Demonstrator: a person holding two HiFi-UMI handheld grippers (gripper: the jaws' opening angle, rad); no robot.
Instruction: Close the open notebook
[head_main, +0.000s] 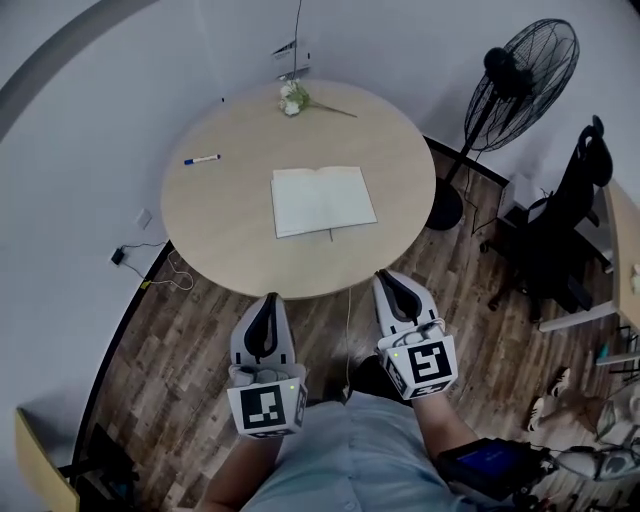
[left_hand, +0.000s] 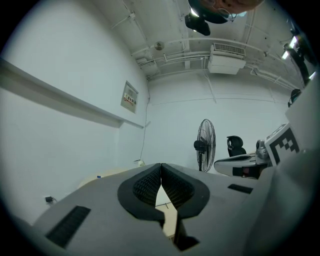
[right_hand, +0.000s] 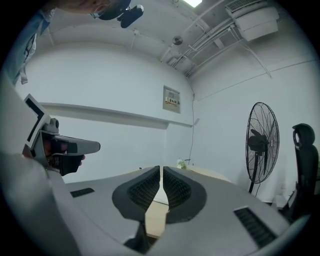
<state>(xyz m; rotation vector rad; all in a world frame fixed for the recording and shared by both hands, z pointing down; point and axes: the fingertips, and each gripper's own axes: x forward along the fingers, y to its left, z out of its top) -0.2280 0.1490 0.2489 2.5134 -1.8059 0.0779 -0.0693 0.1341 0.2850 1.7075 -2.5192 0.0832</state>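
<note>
An open white notebook (head_main: 322, 200) lies flat in the middle of the round beige table (head_main: 215, 230), its pages blank. My left gripper (head_main: 268, 300) hangs over the wooden floor just short of the table's near edge, jaws shut with nothing between them. My right gripper (head_main: 391, 282) sits beside it at the table's near edge, jaws also shut and empty. In the left gripper view the pads (left_hand: 148, 186) meet at the tip, with the tabletop seen low through the gap. The right gripper view shows its pads (right_hand: 175, 189) together, pointing level across the table.
A blue marker (head_main: 202, 159) lies at the table's left, a small white flower (head_main: 292, 98) at its far edge. A standing fan (head_main: 520, 75) is right of the table, an office chair (head_main: 570, 200) and desk further right. Cables (head_main: 160, 265) lie on the floor left.
</note>
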